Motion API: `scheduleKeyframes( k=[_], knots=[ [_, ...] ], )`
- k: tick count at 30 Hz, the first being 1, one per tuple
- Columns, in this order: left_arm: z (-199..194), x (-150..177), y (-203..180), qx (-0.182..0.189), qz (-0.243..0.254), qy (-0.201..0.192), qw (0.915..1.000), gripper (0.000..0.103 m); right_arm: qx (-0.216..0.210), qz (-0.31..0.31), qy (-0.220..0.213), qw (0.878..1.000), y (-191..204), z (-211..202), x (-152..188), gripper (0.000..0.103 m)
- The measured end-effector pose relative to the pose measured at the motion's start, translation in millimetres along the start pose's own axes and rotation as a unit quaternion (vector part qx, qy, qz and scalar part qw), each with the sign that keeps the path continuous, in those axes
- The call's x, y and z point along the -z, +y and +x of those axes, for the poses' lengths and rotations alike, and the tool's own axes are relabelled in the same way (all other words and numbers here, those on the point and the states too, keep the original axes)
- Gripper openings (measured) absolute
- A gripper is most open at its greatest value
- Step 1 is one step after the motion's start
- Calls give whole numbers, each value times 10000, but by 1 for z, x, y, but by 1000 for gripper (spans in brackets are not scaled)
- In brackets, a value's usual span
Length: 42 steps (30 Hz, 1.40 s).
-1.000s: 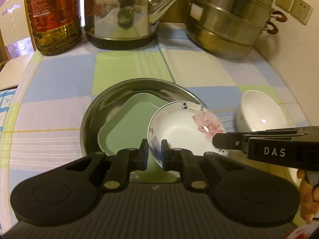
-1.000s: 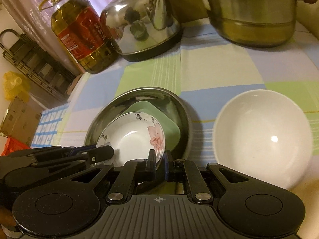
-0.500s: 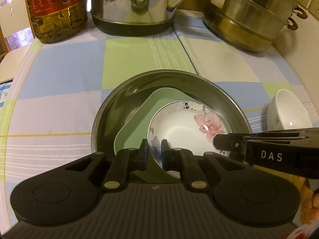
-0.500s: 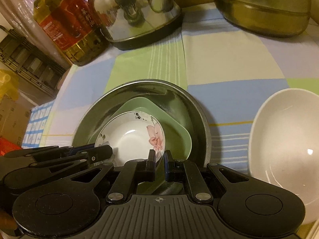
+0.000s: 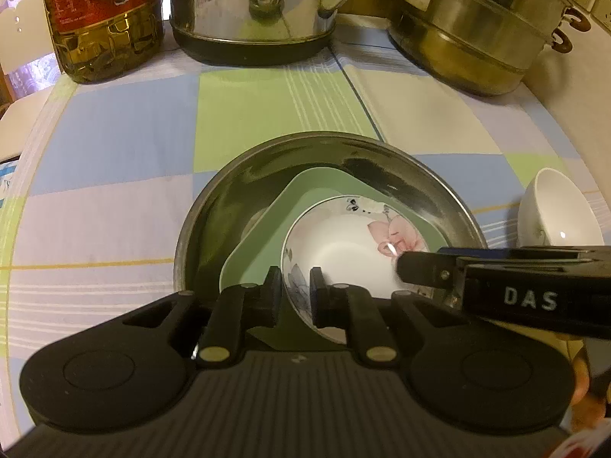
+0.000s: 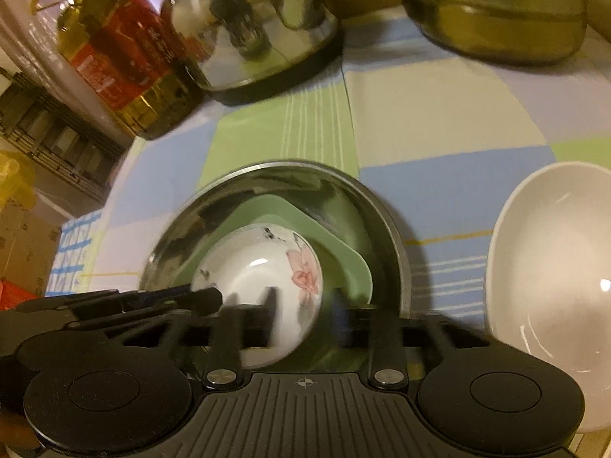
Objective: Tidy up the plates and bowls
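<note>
Inside the steel basin, on the green plate, your left gripper is clamped on the flowered bowl's near rim, while your right gripper, fingers apart, leaves the white bowl to its right.

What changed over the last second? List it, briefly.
The right gripper opened, releasing the white flower-painted bowl. The bowl shifted further over the green square plate inside the round steel basin. The left gripper stays clamped on its rim; the plain white bowl has not moved.
</note>
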<state>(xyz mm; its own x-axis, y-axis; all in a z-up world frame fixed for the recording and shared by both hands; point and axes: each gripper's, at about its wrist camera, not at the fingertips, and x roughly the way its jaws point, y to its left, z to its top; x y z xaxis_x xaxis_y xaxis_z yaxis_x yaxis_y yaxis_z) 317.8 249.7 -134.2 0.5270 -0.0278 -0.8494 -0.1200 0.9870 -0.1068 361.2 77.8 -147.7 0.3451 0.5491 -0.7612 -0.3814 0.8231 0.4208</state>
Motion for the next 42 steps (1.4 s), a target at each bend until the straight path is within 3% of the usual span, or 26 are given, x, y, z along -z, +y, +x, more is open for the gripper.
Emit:
scheduleKeyframes(
  k=[10, 18, 28, 42],
  knots=[
    [-48, 6, -3, 193, -108, -322, 9992, 25, -117, -29, -402, 9991, 6, -48, 13, 58],
    [-101, 31, -21, 96, -147, -558, 9983, 31, -229, -11, -603, 9979, 0, -98, 37, 61],
    [-150, 95, -78, 162, -346, -710, 9967, 31, -367, -448, -546, 9968, -17, -165, 87, 62],
    [-179, 175, -159, 138, -530, -596, 9967, 31, -361, -540, -244, 9976, -71, -230, 153, 62]
  ],
)
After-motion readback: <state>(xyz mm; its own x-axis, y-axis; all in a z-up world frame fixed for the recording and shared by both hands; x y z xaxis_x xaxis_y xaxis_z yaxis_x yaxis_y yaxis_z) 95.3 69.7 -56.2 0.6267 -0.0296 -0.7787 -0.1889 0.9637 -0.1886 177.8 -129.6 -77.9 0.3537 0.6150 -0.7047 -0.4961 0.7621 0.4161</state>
